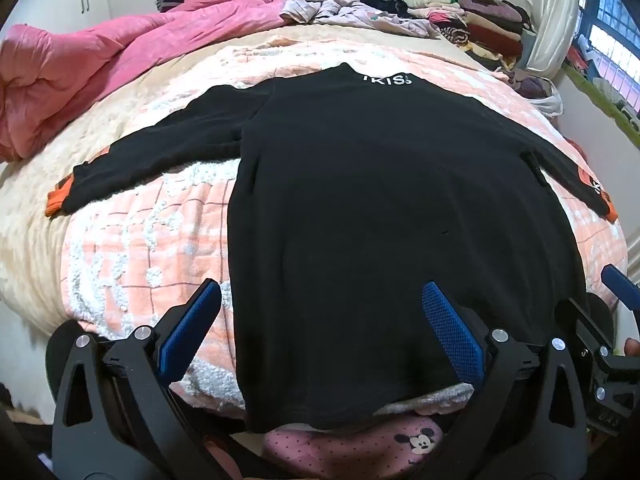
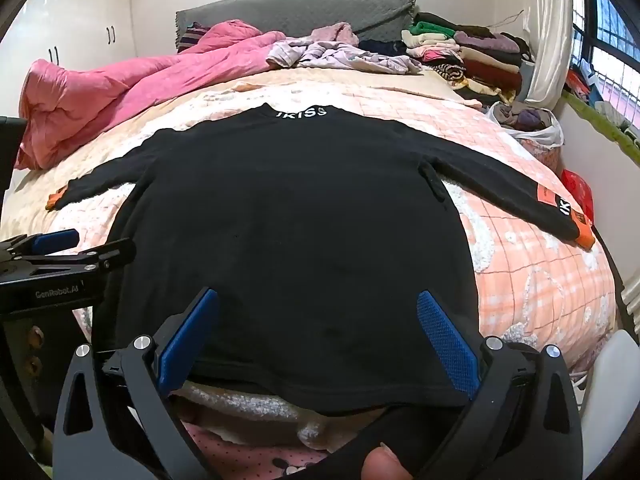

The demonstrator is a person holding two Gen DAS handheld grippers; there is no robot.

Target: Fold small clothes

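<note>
Bed w/ peach-and-white checked fleecy blanket [image 1: 132, 248] carries everything; no table here. Crumpled pink quilt [image 1: 80, 76] sits far-left, stack of folded clothes [image 1: 472, 20] at far-right by the headboard, loose lilac garments [image 2: 340, 56] between them.

Task item: black long-sleeved knit top w/ white lettering on the collar [image 1: 360, 200]. It lies flat, spread out on the blanket, collar at the far end, hem at the near edge of the bed, right under both cameras. Long axis of the body runs straight away from the tongs, hem to collar. Sleeves go out sideways & slightly toward the viewer: left sleeve w/ orange cuff [image 1: 60, 200] well apart to the left, right sleeve w/ orange patch and cuff [image 2: 560, 208] well apart to the right.

Key relation: hem is nearest both tools; the left tongs [image 1: 320, 340] hang over the hem's left part, straddling the top's left side edge, so they're nearer the left sleeve. The right tongs [image 2: 320, 340] hang over the hem's right part, nearer the right sleeve. Probably each side gets folded inward by its own hand, judging by layout.

Both tongs: jaws spread fully wide, blue pads clear, nothing pinched. Whether pads brush the fabric, can't tell. A thumb tip [image 2: 384, 464] shows at the bottom of the right view.
</note>
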